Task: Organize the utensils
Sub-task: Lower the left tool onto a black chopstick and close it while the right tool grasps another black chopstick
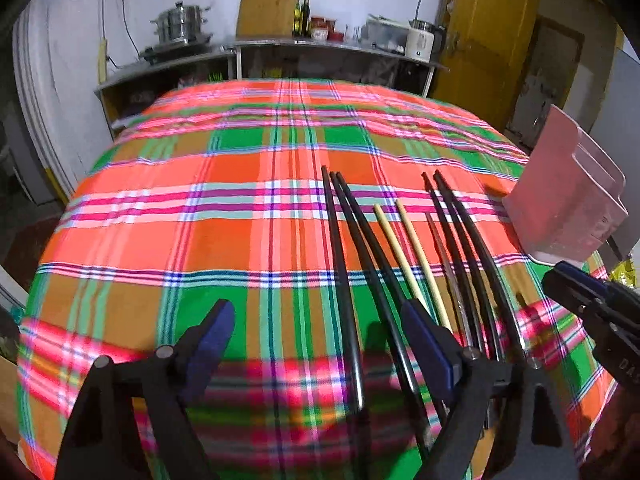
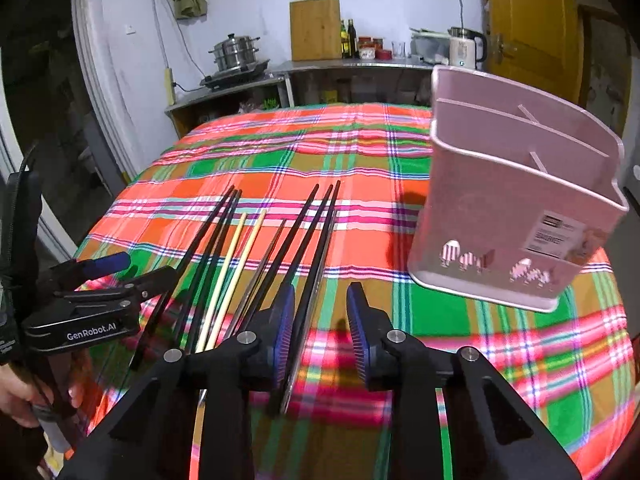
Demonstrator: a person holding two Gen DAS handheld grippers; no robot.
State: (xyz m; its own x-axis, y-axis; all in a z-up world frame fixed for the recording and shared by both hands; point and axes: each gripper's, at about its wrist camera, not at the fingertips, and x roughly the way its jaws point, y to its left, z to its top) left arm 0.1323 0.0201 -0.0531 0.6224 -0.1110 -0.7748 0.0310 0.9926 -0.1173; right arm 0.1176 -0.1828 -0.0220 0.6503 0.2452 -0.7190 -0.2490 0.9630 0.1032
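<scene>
I see both grippers hovering over the near edge of the table, which is covered by a plaid cloth.

Left gripper: jaws spread wide, nothing between the pads. Its right finger sits over the near ends of the chopsticks; whether it touches them I cannot tell.

Right gripper: jaws parted, holding nothing. A dark chopstick runs under its left finger.

Chopsticks lie flat on the cloth in a loose fan, near ends toward the near edge, tips pointing to the far edge. From the left: a black group of three, a pale wooden pair, one thin brownish stick, then a second black group. In the right wrist view the same sets appear: black, wooden, black.

The pink utensil holder stands upright near the right edge of the table, well clear of the chopsticks, to their right. Its inner dividers are visible; I see nothing inside it. A label is stuck on its front wall.

In the left wrist view I see the holder at the right margin, with the right gripper's body just below it.
</scene>
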